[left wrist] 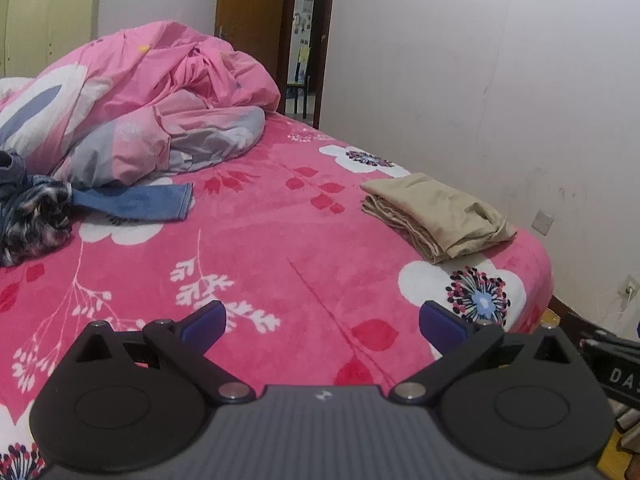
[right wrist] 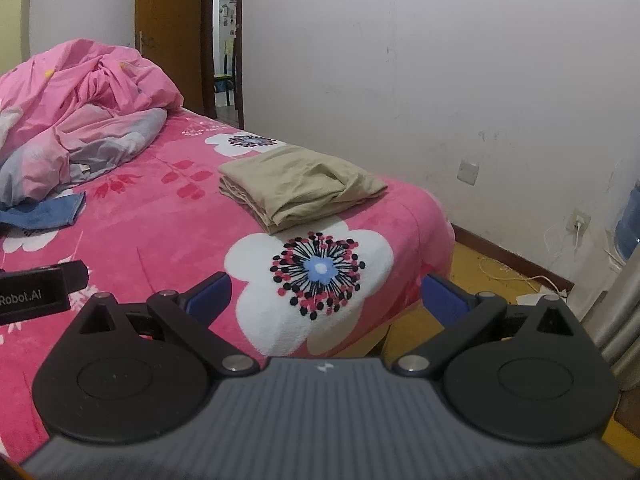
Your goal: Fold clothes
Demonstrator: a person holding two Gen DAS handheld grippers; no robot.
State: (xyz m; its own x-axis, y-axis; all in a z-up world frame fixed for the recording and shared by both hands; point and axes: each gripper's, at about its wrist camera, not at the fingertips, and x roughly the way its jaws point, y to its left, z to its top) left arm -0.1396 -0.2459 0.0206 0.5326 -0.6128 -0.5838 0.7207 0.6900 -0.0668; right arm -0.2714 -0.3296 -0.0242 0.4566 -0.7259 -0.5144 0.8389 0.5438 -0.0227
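Ahead of our left gripper (left wrist: 322,316), a pink flowered bedspread (left wrist: 256,248) is stretching out, and we are holding this gripper above its near part with the two blue-tipped fingers (left wrist: 208,322) spread wide and nothing between them. Forward and to the right of it, a folded beige garment (left wrist: 436,216) is lying flat on the bedspread, close to the edge of the bed on the wall side. Forward and to the left, a blue denim piece (left wrist: 140,200) is lying unfolded, and its far end is going under a crumpled pink quilt (left wrist: 140,100) which is piled at the far left. Just left of the denim, at the picture edge, a dark patterned garment (left wrist: 32,216) is sitting in a loose heap, touching the denim.

We are keeping our right gripper (right wrist: 326,294) open wide as well, with nothing in it, over the near corner of the bed where a big white flower print (right wrist: 316,276) is showing between its fingers (right wrist: 444,300). The same beige garment (right wrist: 296,188) is lying straight ahead of this gripper, a little to the left, and well apart from the fingertips. The denim piece (right wrist: 48,212) is appearing far to its left, beside the quilt (right wrist: 80,112). Part of the left gripper's black body (right wrist: 40,292) is coming into this view at the left edge. To the right of the right gripper, the yellow floor (right wrist: 472,276) and a white wall (right wrist: 440,60) are showing, with a white cable (right wrist: 516,276) lying on the floor.
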